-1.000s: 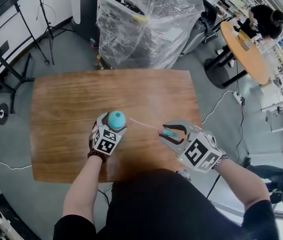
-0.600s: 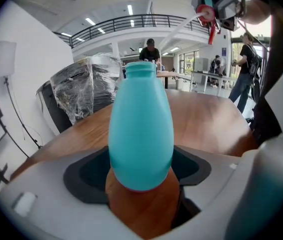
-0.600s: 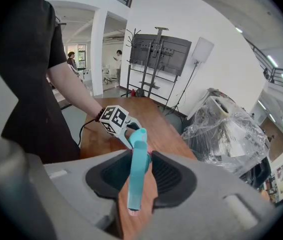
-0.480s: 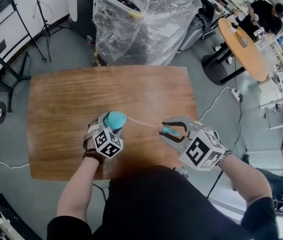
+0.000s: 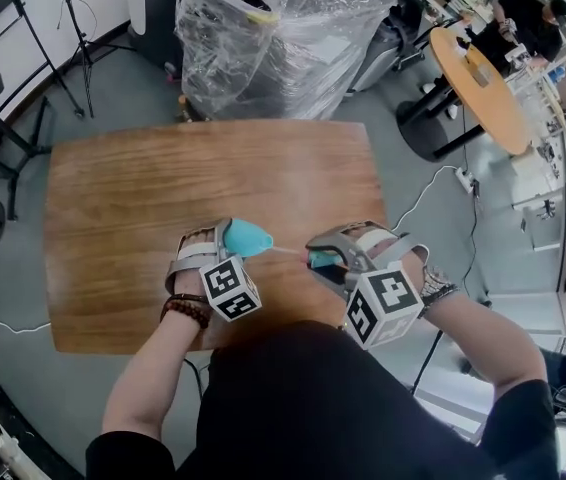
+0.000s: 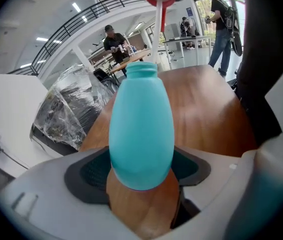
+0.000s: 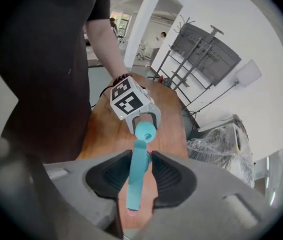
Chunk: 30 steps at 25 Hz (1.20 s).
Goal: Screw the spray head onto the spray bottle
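Observation:
The teal spray bottle (image 5: 245, 238) is tilted, neck toward the right, above the wooden table (image 5: 143, 188). My left gripper (image 5: 229, 246) is shut on its belly; its jaws have just been closing with the bottle between them. In the left gripper view the bottle (image 6: 141, 129) fills the gap between the pads. My right gripper (image 5: 329, 259) is shut on the teal spray head (image 5: 320, 260). Its thin white dip tube (image 5: 288, 251) reaches to the bottle's mouth. In the right gripper view the spray head (image 7: 137, 176) points at the bottle's open neck (image 7: 145, 130).
A plastic-wrapped stack (image 5: 263, 38) stands behind the table. Black stands (image 5: 3, 98) are at the left, a round wooden table (image 5: 483, 78) with a person at the back right. A white cable (image 5: 433, 193) lies on the floor to the right.
The left gripper rolled and shifted right and up, tipping the bottle from upright to neck-right. The right gripper rolled too. The tube's end now meets the bottle's mouth.

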{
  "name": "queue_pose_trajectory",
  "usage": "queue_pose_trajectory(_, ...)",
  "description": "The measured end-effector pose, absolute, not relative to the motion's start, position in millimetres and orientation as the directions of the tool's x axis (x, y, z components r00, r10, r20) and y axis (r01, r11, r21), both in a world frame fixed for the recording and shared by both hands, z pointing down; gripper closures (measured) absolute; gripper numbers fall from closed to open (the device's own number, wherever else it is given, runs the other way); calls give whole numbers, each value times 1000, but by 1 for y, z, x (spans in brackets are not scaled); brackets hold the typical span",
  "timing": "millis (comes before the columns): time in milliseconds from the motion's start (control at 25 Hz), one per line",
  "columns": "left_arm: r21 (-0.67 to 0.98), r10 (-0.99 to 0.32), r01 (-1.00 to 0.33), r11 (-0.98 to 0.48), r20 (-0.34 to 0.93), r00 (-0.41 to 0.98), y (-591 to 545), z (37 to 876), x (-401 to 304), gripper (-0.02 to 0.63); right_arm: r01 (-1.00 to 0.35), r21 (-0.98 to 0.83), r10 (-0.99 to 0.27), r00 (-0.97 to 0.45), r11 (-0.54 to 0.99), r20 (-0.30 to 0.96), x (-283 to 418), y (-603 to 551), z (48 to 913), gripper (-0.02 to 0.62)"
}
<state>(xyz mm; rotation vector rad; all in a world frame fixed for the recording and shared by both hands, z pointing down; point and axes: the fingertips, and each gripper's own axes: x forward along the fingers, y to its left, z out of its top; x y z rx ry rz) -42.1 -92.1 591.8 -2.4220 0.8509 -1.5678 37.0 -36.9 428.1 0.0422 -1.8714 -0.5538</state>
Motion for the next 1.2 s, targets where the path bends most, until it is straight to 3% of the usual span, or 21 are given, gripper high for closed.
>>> queue_pose_trajectory(160,-373,-480,-338,-864,813,330,-81,581,-18,216,343,426,-311,-343,837,886,34,-36,443,476)
queue_pose_trajectory(840,-329,-382,-204,-922,858,343,-61,564,17,221,527,437,-339,-277,728,899,45,-30,466,477)
queue_pose_trajectory(1080,-268,-314,-175,-947,887,340,-54,566,22,221,646,523,-404,-340,557,849,32,-25,460,477)
queue_pose_trajectory(1200,-226,-273,-169,-959,896,350,-52,566,23,221,779,486,-418,-319,396,851,48,-19,469,477)
